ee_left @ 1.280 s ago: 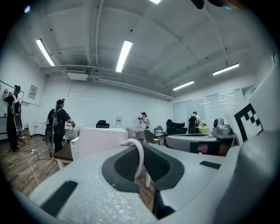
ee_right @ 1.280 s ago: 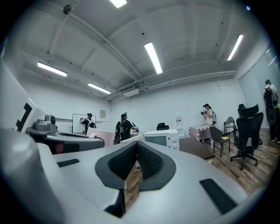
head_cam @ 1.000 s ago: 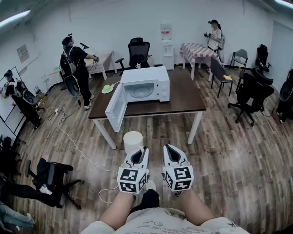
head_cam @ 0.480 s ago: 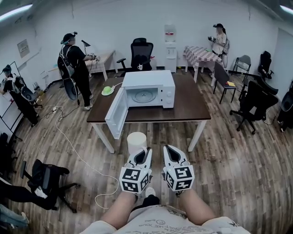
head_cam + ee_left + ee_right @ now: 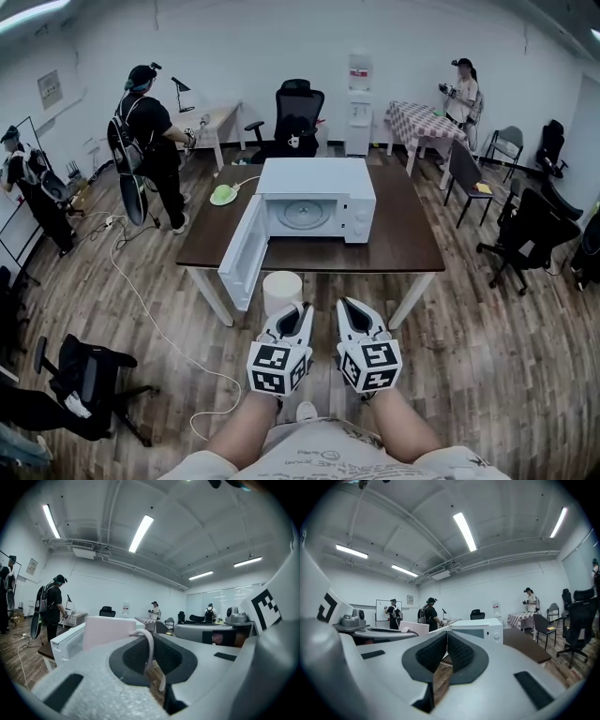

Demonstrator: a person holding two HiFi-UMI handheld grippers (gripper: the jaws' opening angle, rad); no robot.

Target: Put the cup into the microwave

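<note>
Well, going from the left:
- A person (image 5: 145,122) in dark clothes with a backpack stands on the wood floor, well apart from the table (image 5: 412,246).
- A pale green thing (image 5: 223,195) lies on the table's left part, near the microwave's rear corner.
- The microwave door (image 5: 242,255) hangs wide open, swung out past the table's near edge.
- The cup (image 5: 281,289), white and upright, is in the air in front of the table, just beside the door's lower corner and outside the microwave.
- The left hand-held gripper (image 5: 298,309) points level and pinches the cup's thin handle between its pads.
- The microwave (image 5: 319,178) sits mid-table, its round plate showing inside the cavity.
- The right hand-held gripper (image 5: 345,307) is level beside the left one, its ribbed pads pressed together.
- Far right, another person (image 5: 462,89) stands by a checked table (image 5: 417,117).
</note>
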